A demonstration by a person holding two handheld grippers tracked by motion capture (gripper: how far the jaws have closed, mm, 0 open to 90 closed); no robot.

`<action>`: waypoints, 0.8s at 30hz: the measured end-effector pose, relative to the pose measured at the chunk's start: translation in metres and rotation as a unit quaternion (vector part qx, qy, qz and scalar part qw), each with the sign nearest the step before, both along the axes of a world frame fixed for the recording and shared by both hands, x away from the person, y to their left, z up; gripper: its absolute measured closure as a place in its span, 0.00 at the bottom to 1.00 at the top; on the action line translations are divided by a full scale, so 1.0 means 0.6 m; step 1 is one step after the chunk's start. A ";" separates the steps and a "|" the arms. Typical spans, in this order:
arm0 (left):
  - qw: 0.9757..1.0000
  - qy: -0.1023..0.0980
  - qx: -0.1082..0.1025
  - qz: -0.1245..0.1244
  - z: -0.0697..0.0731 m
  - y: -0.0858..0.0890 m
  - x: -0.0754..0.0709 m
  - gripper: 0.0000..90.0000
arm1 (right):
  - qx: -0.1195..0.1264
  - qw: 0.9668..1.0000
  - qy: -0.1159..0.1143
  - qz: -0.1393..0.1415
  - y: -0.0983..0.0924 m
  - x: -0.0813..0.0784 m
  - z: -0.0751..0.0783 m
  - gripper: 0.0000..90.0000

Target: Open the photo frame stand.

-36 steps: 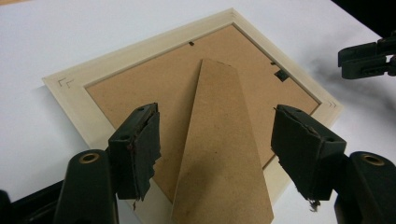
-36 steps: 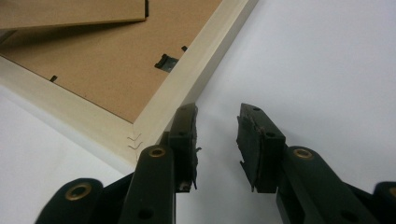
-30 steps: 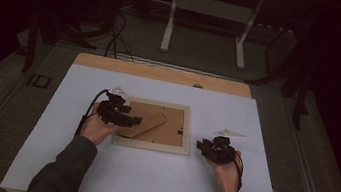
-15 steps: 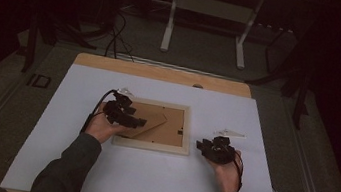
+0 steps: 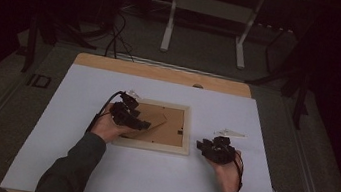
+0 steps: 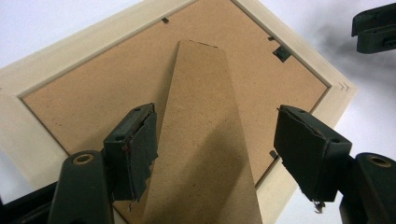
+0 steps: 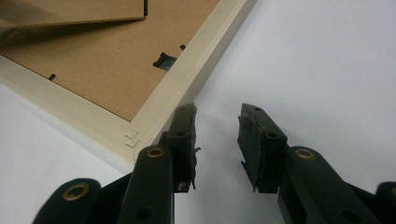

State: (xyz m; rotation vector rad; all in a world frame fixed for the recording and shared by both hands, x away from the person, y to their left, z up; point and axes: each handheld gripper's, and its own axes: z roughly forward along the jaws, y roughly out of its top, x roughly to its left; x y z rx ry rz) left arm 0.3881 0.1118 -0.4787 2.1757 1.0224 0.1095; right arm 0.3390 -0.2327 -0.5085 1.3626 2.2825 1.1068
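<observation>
White paper covers the surface point(image 5: 146, 183), and a picture frame point(image 5: 151, 145) lies face down on it, its backing board uppermost. The easel stand point(image 6: 205, 140) is tilted up off the board; the small clips along the rim look unturned, so the back seems yet to be opened. Left tool point(image 6: 215, 149) is wide open, astride the stand without pinching it. Right tool point(image 7: 215, 140) is half open and empty, just beside the frame's corner.
</observation>
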 end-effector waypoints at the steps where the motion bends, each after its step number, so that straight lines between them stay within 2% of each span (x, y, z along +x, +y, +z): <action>1: 1.000 0.003 0.005 -0.001 -0.002 -0.001 0.001 0.35 | 0.000 1.000 0.000 0.001 0.000 0.000 0.000 0.73; 3: 1.000 0.003 0.005 -0.001 -0.002 -0.001 0.001 0.35 | -0.001 1.000 0.000 0.001 0.001 0.000 0.000 0.73; 4: 1.000 0.007 0.013 -0.006 -0.004 -0.001 0.003 0.35 | -0.001 1.000 0.000 0.001 0.001 0.000 0.000 0.73; 11: 0.999 0.018 0.030 -0.020 -0.011 -0.005 0.006 0.34 | 0.000 1.000 0.003 0.000 -0.001 0.001 -0.003 0.73; 24: 0.998 0.028 0.053 -0.024 -0.018 -0.014 0.013 0.34 | 0.000 1.000 0.003 0.001 -0.001 0.002 -0.004 0.73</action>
